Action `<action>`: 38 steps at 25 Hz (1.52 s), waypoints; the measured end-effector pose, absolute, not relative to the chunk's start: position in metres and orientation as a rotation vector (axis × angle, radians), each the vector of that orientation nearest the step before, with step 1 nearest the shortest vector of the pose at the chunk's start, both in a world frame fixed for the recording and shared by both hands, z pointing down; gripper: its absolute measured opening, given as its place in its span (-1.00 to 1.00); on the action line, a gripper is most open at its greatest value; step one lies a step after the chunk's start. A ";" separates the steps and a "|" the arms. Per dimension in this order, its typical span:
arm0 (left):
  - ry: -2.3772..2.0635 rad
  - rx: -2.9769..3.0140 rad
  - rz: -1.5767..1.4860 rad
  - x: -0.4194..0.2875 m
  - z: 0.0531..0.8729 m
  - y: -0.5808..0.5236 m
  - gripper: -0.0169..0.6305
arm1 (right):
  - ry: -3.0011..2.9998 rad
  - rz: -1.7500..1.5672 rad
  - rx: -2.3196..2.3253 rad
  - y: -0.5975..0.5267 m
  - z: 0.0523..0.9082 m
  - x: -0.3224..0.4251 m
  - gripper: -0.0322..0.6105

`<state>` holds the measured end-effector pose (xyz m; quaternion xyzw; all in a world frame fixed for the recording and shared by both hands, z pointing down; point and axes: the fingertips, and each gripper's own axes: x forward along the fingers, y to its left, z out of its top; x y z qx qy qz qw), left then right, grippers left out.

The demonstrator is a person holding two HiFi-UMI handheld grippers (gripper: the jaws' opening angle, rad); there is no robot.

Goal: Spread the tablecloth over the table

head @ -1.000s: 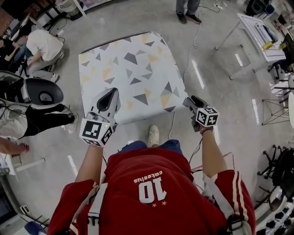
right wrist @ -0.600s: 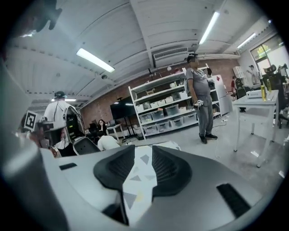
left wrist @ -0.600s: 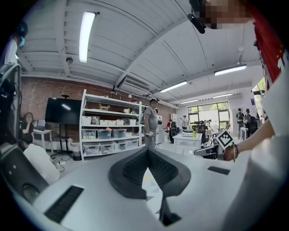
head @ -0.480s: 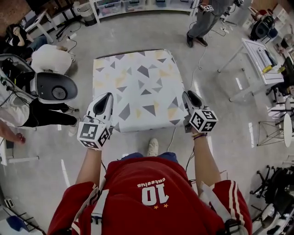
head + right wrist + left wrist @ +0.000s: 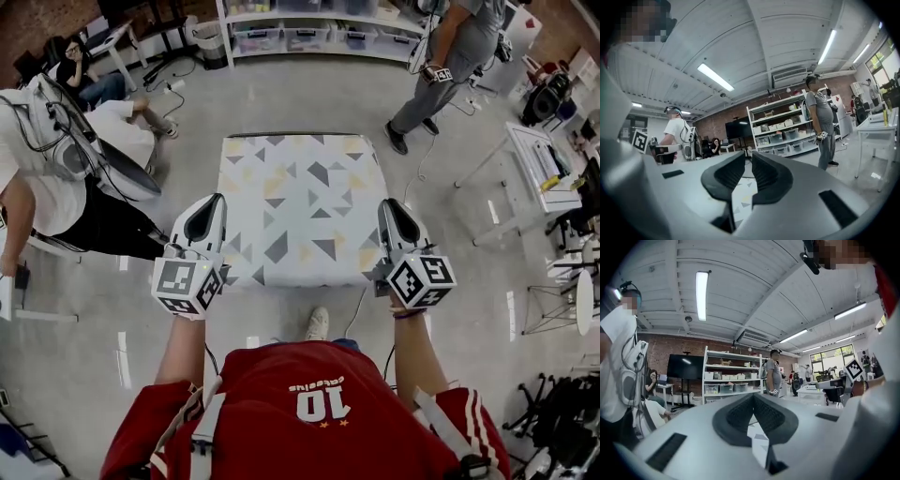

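Observation:
A white tablecloth [image 5: 295, 206] printed with grey and yellow triangles lies flat over the square table and hangs down its near side. My left gripper [image 5: 208, 208] hovers over the cloth's near left edge, level and shut, with nothing in it. Through its jaws in the left gripper view [image 5: 752, 401] a strip of the cloth [image 5: 757, 441] shows below. My right gripper [image 5: 391, 211] hovers by the near right edge. Its jaws have just been closing, and a narrow gap stays between the pads [image 5: 748, 171] with nothing between them.
A person [image 5: 37, 187] with gear on the back sits close to the table's left side. Another person [image 5: 450, 56] stands at the far right. Shelves with bins [image 5: 309, 28] line the back. A white table [image 5: 544, 169] stands at the right, and a cable [image 5: 420, 164] runs across the floor.
Both grippers have risen from beside the cloth's near corners and now sit higher and more level. The right gripper's jaws have narrowed. The cloth lies unchanged.

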<state>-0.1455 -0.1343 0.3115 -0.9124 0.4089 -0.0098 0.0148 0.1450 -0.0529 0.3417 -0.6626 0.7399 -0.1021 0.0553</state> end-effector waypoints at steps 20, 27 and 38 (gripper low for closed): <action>1.209 -2.835 0.079 -0.169 0.262 -0.104 -0.93 | 2.279 -0.057 -2.126 -0.031 0.275 0.081 -0.85; 1.215 -2.833 0.082 -0.178 0.260 -0.104 -0.93 | 2.254 -0.022 -2.155 -0.028 0.268 0.073 -0.86; 1.206 -2.842 0.074 -0.182 0.256 -0.100 -0.93 | 2.261 -0.001 -2.173 -0.026 0.267 0.067 -0.86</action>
